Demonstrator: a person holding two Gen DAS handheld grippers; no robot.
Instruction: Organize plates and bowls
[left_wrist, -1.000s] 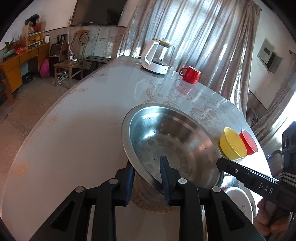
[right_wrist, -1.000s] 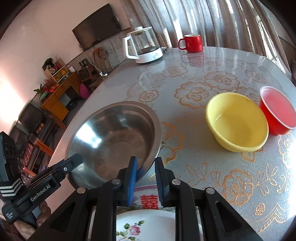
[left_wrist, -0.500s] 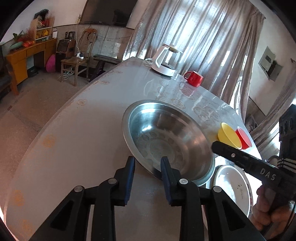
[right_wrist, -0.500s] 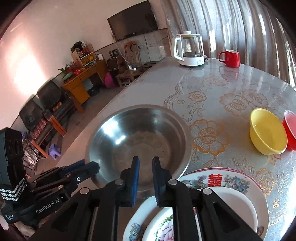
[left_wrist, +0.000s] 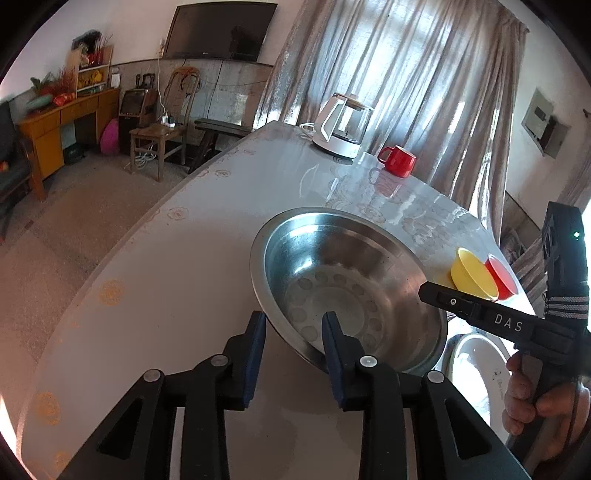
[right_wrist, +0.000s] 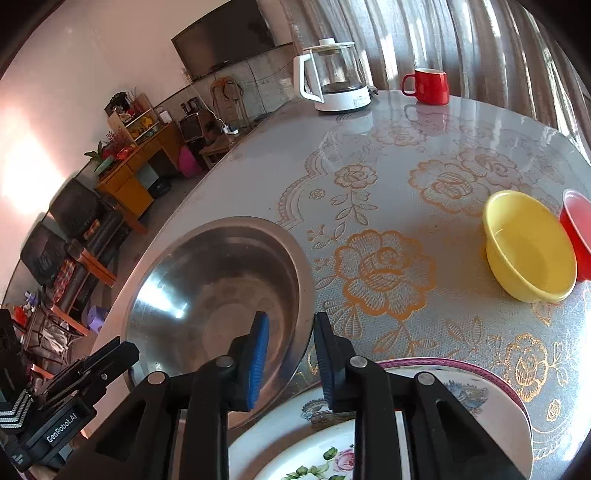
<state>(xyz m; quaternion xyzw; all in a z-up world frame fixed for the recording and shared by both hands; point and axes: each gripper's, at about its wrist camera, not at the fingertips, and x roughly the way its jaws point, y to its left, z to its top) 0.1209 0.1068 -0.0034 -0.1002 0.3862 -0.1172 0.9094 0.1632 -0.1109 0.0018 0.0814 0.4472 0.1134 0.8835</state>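
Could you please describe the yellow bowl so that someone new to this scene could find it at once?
Start from the round table with the gold flower cloth and go to the edge opposite the big steel bowl. Two small bowls sit there side by side; the yellow bowl is the one nearer the steel bowl, with the red bowl beyond it.

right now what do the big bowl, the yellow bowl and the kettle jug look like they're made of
Big bowl: metal, likely stainless steel; a bright glare and mirror-like reflections show inside.
Yellow bowl: probably plastic or glazed ceramic; flat, even colour with a soft sheen.
Kettle jug: clear glass body, you can see through it, on a white, seemingly plastic base and handle.
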